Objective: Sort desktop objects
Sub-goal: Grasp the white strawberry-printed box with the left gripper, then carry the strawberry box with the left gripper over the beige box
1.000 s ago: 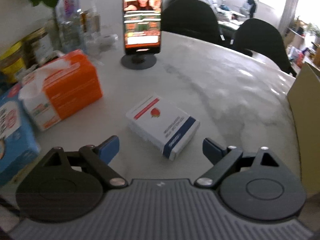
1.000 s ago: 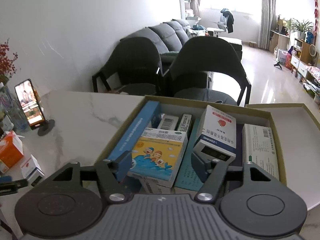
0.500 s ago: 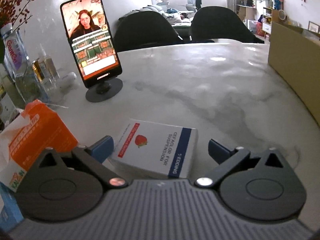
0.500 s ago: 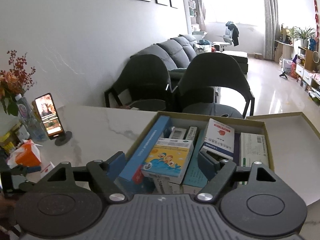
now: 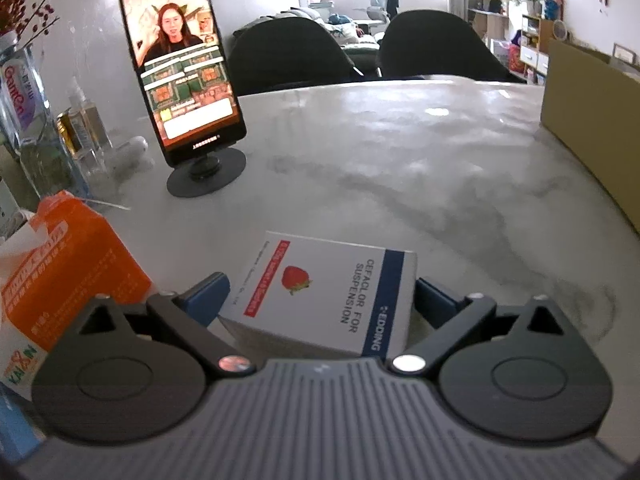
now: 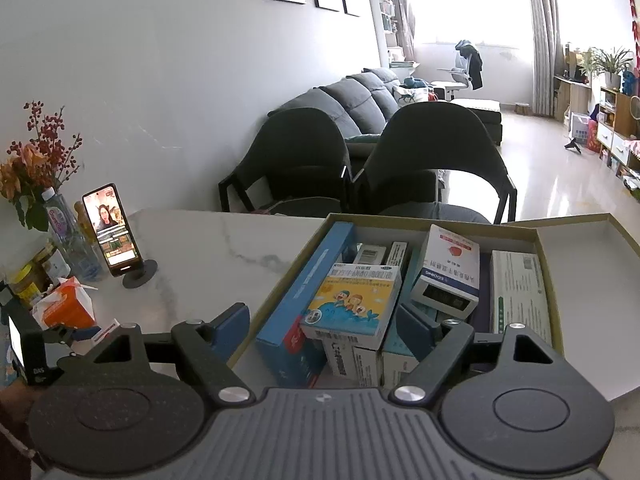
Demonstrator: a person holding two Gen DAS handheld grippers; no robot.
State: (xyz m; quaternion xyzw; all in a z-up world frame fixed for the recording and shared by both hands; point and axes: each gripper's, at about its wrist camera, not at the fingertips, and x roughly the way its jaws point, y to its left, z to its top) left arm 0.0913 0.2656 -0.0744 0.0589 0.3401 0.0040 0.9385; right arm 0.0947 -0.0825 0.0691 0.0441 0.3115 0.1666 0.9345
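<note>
White medicine box (image 5: 320,292) lies flat on your marble table (image 5: 400,168) between your left tongs (image 5: 320,292) — spread, pads just clear of its sides. Your right tongs (image 6: 320,320) hover spread and empty over the cardboard box (image 6: 544,240) — packed with cartons.

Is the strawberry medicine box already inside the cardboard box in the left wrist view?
No, the strawberry medicine box lies on the marble table between the left gripper fingers.
</note>
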